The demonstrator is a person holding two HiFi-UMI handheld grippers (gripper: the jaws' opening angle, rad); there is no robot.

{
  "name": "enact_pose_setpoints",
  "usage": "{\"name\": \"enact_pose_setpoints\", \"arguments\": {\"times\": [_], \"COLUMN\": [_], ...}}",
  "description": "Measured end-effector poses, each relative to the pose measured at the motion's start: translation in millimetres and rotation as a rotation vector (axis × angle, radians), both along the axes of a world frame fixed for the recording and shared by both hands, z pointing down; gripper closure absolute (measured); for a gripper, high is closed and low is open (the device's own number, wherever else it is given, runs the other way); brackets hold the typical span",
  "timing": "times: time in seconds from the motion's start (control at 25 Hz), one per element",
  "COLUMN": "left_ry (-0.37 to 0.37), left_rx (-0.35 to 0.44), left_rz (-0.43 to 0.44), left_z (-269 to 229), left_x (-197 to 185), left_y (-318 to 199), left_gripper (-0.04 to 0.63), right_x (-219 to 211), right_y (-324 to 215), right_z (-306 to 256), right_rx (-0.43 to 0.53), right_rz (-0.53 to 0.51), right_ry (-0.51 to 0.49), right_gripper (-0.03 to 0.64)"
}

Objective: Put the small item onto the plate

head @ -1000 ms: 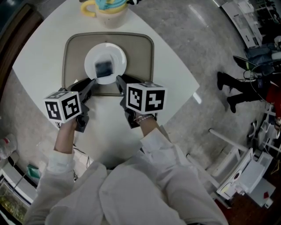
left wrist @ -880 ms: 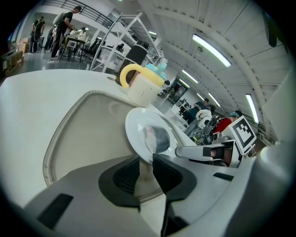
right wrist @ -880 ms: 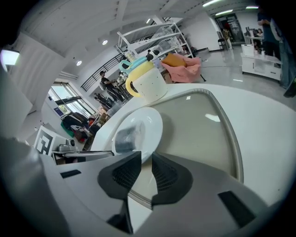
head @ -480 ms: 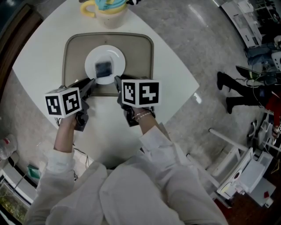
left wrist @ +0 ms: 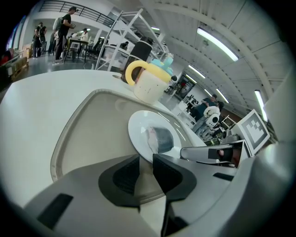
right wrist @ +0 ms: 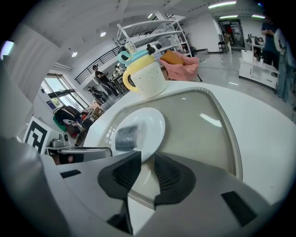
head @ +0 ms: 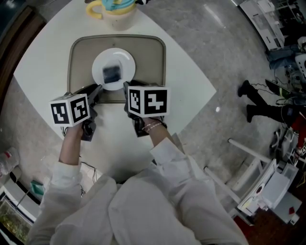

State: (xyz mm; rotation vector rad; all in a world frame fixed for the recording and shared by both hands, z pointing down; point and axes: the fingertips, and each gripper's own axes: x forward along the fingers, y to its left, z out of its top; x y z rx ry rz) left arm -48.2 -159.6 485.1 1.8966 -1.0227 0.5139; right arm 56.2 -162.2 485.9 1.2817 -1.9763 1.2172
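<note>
A small dark grey item (head: pixel 112 74) lies on the white plate (head: pixel 125 60), which stands on a beige tray (head: pixel 149 62). My left gripper (head: pixel 99 89) sits at the tray's near edge, just left of the plate, and my right gripper (head: pixel 127 87) is just right of it. In the left gripper view the item (left wrist: pixel 160 139) rests on the plate (left wrist: pixel 138 127) beyond the left gripper (left wrist: pixel 144 160), whose jaws stand slightly apart with nothing between them. The right gripper (right wrist: pixel 147 158) also shows a narrow empty gap, with the plate (right wrist: pixel 150 122) and item (right wrist: pixel 126 136) ahead.
A cream cup with a yellow handle and blue lid (head: pixel 114 10) stands past the tray's far edge. The white table (head: pixel 184 86) is rounded, with grey floor around it. Equipment, cables and a person's legs (head: pixel 258 103) are off to the right.
My right gripper has shifted a little to the left and towards the plate. The left gripper has barely moved. The item stays on the plate.
</note>
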Motion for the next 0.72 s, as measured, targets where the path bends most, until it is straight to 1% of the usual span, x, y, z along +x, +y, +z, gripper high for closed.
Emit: {"name": "enact_pose_setpoints", "arguments": {"times": [0.2, 0.36, 0.56, 0.72], "left_ry": [-0.008, -0.003, 0.009, 0.024], "left_rx": [0.007, 0.027, 0.069, 0.102], "left_rz": [-0.023, -0.030, -0.020, 0.008], "left_z": [-3, -9, -23, -37], "left_x": [-6, -10, -11, -10], "left_y": [2, 4, 9, 23], "left_gripper": [0.518, 0.518, 0.519, 0.520], "right_x": [6, 7, 7, 1], "right_y": [2, 2, 8, 18], "right_z": [-4, -16, -25, -45], "right_rx": [0.027, 0.081, 0.140, 0.212], "right_rz": [0.036, 0.048, 0.032, 0.019], "right_ry": [0.020, 0.003, 0.007, -0.021], "right_gripper": [0.538, 0.538, 0.538, 0.540]}}
